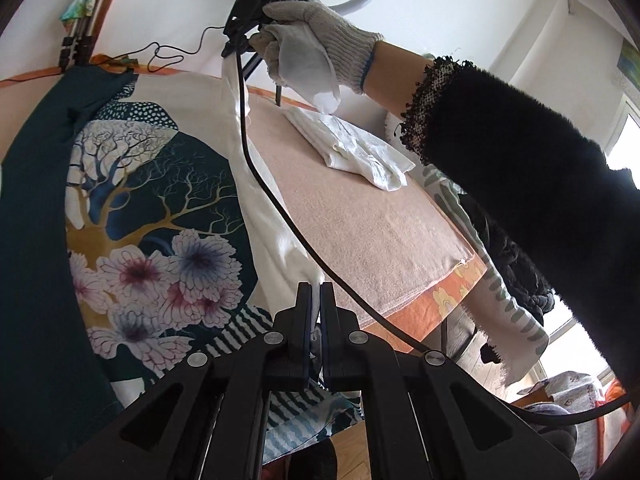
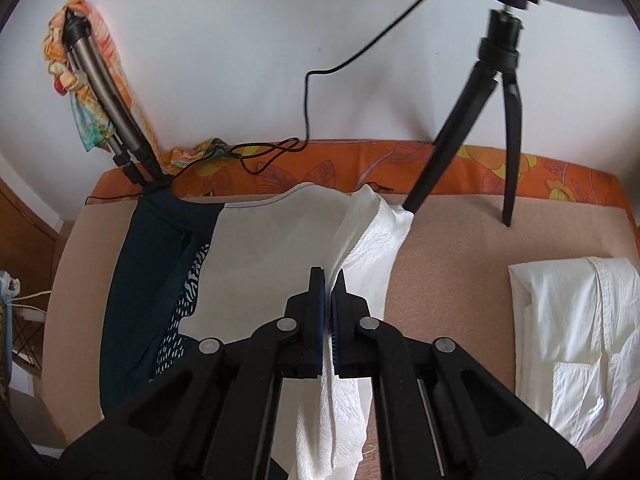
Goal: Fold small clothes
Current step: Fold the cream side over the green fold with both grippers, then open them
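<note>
A white crinkled garment hangs stretched in a long strip between my two grippers, over a teal garment with a tree and flower print. My left gripper is shut on the strip's near end. A gloved hand holds my right gripper up at the far end. In the right wrist view my right gripper is shut on the white garment, whose fabric runs between the pads and hangs below. The teal garment lies to the left.
A folded white garment lies on the peach cloth table cover. A black tripod stands at the back on the orange flowered border, and a black cable crosses the cover. A dark sleeve fills the right.
</note>
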